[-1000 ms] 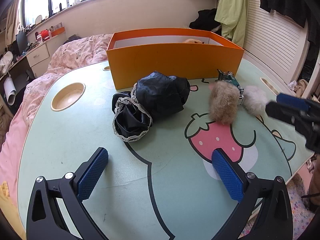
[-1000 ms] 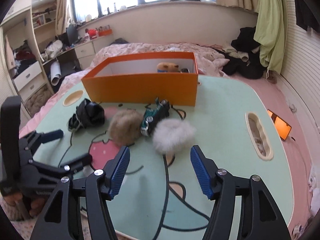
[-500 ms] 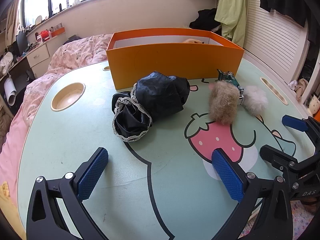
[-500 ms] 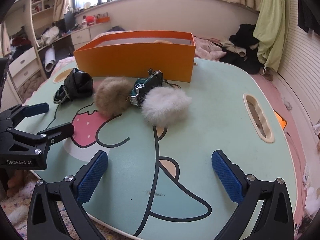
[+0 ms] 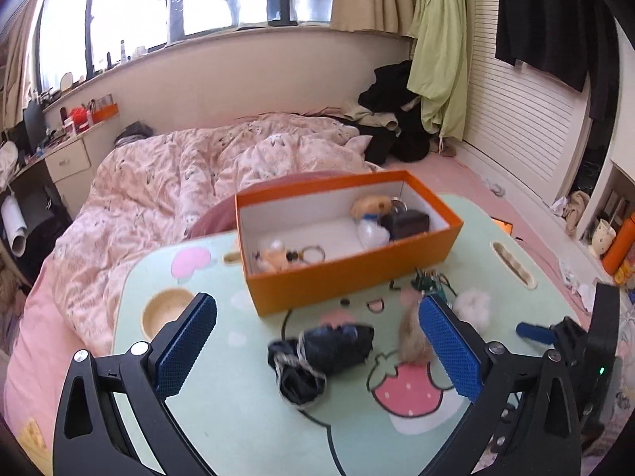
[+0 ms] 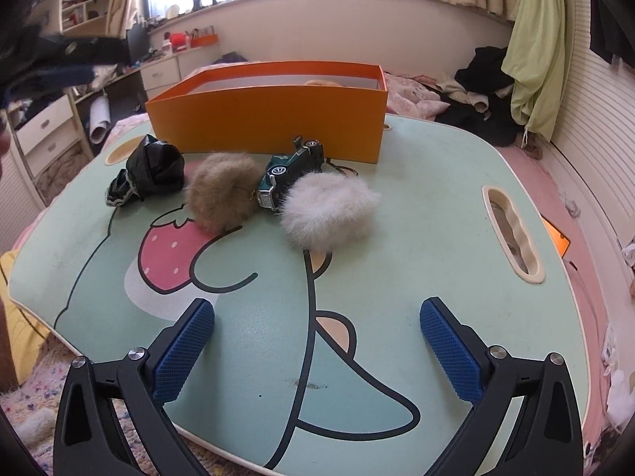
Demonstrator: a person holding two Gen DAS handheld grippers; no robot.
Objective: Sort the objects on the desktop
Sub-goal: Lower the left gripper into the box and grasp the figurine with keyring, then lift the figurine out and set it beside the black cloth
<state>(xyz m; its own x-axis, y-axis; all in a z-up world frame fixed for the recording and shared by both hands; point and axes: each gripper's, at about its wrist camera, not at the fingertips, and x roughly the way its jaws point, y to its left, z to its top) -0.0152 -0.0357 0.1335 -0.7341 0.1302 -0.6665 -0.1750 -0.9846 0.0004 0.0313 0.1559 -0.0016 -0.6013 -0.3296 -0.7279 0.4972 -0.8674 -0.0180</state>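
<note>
Left wrist view, left gripper (image 5: 315, 351): blue-padded jaws apart and closing, nothing pressed between them.
Left wrist view, table: mint-green cartoon-print table (image 5: 246, 428) with a pink strawberry drawing at 5 o'clock.
Left wrist view, box: open orange cardboard box (image 5: 349, 273) at 12 o'clock, holding small plush toys and key rings.
Left wrist view, bundle: black lace-trimmed cloth bundle (image 5: 321, 353) below the box, between the jaws in the picture, untouched.
Left wrist view, right gripper (image 5: 555, 337): at 3 o'clock, partly seen.
Right wrist view, right gripper (image 6: 317, 351): jaws spread wide, empty, over bare table.
Right wrist view, objects: brown fur pompom (image 6: 222, 190), dark green toy car (image 6: 289, 172) and white fur pompom (image 6: 327, 210) at 12 o'clock, in front of the box; the car lies between the pompoms.
Writing: none readable in either view.
</note>
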